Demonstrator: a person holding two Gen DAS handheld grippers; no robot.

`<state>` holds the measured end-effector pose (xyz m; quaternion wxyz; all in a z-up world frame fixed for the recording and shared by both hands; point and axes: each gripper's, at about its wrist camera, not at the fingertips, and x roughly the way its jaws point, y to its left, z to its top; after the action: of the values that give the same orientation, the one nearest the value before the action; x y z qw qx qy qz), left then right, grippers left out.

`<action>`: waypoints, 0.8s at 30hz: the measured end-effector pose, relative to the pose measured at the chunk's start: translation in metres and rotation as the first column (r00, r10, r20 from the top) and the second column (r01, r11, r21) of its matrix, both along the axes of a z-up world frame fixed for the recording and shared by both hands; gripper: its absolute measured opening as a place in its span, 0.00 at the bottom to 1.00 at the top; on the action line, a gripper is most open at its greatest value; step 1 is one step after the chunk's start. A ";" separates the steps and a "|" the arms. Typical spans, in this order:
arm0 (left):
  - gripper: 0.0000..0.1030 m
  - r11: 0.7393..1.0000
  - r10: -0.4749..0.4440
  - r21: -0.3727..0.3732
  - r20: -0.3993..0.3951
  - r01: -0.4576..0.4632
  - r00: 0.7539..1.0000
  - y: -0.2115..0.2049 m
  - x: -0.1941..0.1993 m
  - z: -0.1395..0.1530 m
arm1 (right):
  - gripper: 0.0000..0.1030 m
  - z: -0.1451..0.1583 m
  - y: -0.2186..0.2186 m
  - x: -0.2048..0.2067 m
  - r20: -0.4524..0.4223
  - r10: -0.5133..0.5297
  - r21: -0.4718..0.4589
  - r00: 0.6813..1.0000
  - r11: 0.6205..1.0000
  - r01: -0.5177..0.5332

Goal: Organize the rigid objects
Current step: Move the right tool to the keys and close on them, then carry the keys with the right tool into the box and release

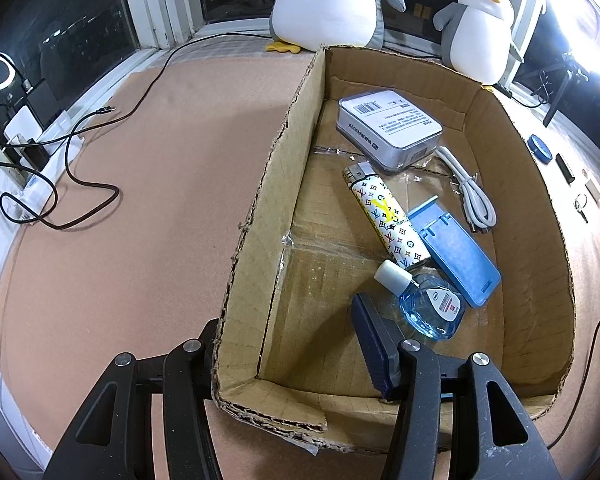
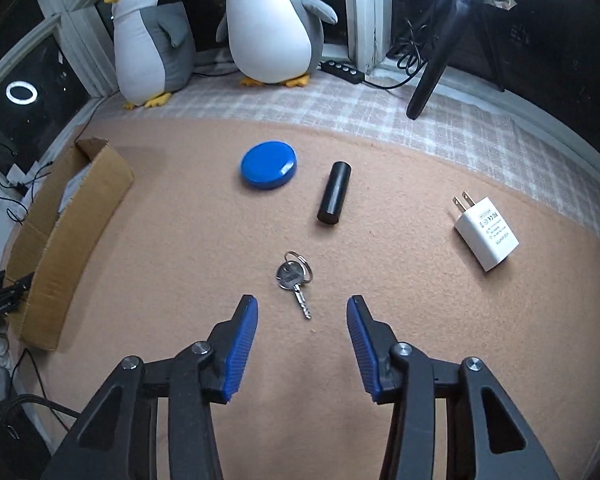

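Right wrist — key (image 2: pixel 295 280) between spread fingers (image 2: pixel 242 344)

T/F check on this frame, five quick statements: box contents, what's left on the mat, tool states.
1. The key lies on the mat just ahead of the open right tool. True.
2. The blue round lid is inside the cardboard box. False: it lies on the mat, outside the box.
3. The patterned lighter lies in the box beside the blue phone stand. True.
4. The right tool is holding the black cylinder. False: the cylinder lies free on the mat, and the tool is empty.
5. The white charger plug is in the box. False: it lies on the mat, to the right of the cylinder.
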<state>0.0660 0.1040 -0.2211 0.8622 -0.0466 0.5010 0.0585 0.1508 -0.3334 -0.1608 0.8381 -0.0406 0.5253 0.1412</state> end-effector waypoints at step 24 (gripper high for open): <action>0.55 1.000 0.002 0.005 -0.002 -0.002 1.000 -0.001 0.000 0.000 | 0.23 -0.025 0.014 0.036 -0.049 0.062 -0.014 0.997 0.998 -0.062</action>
<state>0.0662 0.1029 -0.2213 0.8616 -0.0447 0.5019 0.0606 0.1868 -0.3190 -0.1857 0.8200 -0.0601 0.5450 0.1640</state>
